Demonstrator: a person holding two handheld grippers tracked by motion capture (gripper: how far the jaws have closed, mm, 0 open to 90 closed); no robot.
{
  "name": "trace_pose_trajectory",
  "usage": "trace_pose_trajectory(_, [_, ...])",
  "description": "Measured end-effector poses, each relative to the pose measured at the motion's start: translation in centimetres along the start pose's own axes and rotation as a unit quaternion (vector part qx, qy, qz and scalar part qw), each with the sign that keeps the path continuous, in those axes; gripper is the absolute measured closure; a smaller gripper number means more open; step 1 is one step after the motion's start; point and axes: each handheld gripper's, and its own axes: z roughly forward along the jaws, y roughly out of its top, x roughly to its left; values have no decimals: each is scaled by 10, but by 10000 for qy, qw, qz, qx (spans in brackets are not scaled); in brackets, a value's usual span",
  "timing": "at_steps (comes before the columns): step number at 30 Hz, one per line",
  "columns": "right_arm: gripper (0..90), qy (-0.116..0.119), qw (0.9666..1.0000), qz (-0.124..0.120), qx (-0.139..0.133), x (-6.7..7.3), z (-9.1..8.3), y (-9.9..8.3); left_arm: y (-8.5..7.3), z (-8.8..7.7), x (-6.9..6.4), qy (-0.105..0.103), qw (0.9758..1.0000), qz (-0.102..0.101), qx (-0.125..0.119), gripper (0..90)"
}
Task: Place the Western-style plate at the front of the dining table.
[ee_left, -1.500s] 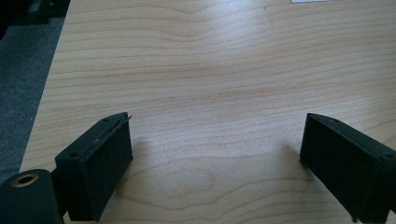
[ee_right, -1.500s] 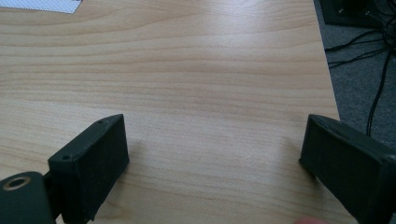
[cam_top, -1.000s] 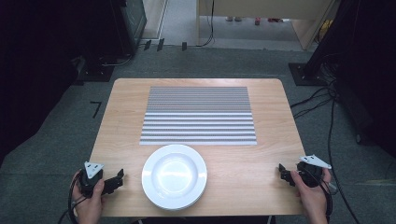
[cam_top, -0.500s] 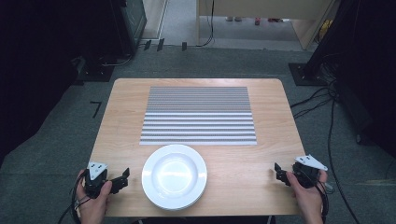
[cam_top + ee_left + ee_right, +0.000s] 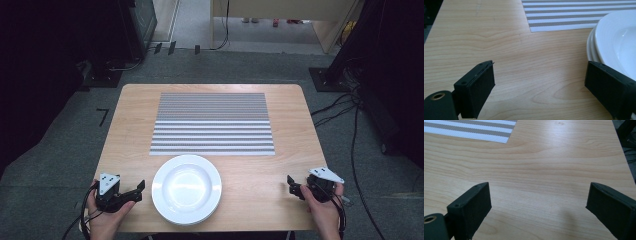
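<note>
White plates (image 5: 186, 188) stacked; left gripper (image 5: 139, 190) fingers apart, just beside.

High view: fixed overhead on the person's side, looks forward and down, far enough to take in the whole desk (image 5: 135, 130) plus floor beyond. Left claw (image 5: 539, 85) view: low and close over the wood, faces the striped mat (image 5: 574, 15) corner, white plates (image 5: 614, 42) at its right edge. Right claw (image 5: 539, 207) view: same low, close angle, facing the mat's other near corner. All three share mat and desk.
</note>
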Motion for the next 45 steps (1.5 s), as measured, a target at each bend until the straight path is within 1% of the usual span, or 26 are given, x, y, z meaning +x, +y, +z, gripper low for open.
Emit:
trace_pose_trajectory(10, [55,131,9999,-49,-9,10,0,1,-1,1,-3,-181,9998,-15,-2,95])
trace_pose_trajectory(14, [55,173,9998,-59,-31,13,0,1,-1,1,-5,-229,9997,43,-2,95])
trace_pose_trajectory(21, [56,288,9996,-36,-53,20,1,2,-1,0,-6,-298,9996,12,-30,95])
trace_pose_trajectory(24, [57,337,9994,-30,-69,24,1,3,0,0,-7,-372,9993,5,-51,95])
trace_pose_trajectory(25, [57,375,9993,-53,-75,27,1,3,0,0,-7,-392,9992,13,-48,112])
trace_pose_trajectory(26, [57,390,9992,-49,-73,29,1,3,0,-1,-9,-380,9993,15,-61,138])
trace_pose_trajectory(30, [58,440,9990,-95,-80,33,2,4,0,-1,-10,-418,9991,40,-74,137])
trace_pose_trajectory(31, [58,476,9988,-109,-87,37,2,4,0,-1,-11,-423,9991,41,-81,137])
trace_pose_trajectory(45, [60,673,9976,-140,-95,52,4,5,0,-1,-16,-475,9988,58,-116,137])
